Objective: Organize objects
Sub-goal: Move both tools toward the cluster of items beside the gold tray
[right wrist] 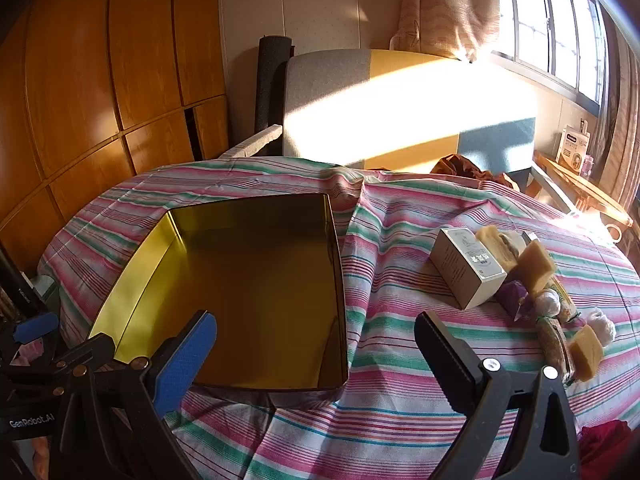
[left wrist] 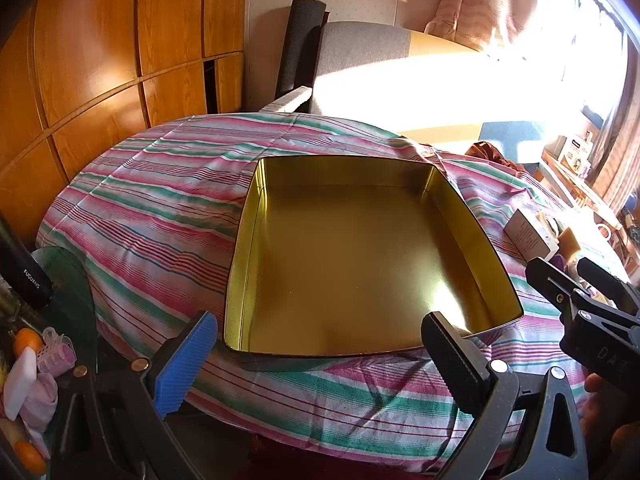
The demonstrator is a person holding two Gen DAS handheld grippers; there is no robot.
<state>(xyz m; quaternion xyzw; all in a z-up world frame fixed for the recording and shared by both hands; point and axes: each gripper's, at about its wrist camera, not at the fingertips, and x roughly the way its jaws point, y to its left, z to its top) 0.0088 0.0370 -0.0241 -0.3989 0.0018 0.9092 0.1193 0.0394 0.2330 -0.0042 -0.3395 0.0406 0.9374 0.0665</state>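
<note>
A big gold tin sits open on a table with a striped cloth. The tin has nothing in it. It lies toward the left side of the table, with its near wall close to the front edge.

The left gripper hangs over the front edge of the table, just before the tin's near wall. Its jaws are spread wide and nothing is between them. One finger has a blue ridged pad and the other finger is black.

The right gripper hangs over the front edge too, near the tin's right front corner. Its jaws are also wide apart and hold nothing.

The things to tidy lie in a bunch on the right side of the table, well apart from the tin. There is a white box, with yellow blocks just beside it. Another yellow block lies nearer the front edge. Between them are a purple packet, two small white balls and a long brown bar. They might be snacks, but the view is too small to be sure.

Behind the table stand a wooden cupboard and a chair in bright sun from the window.
</note>
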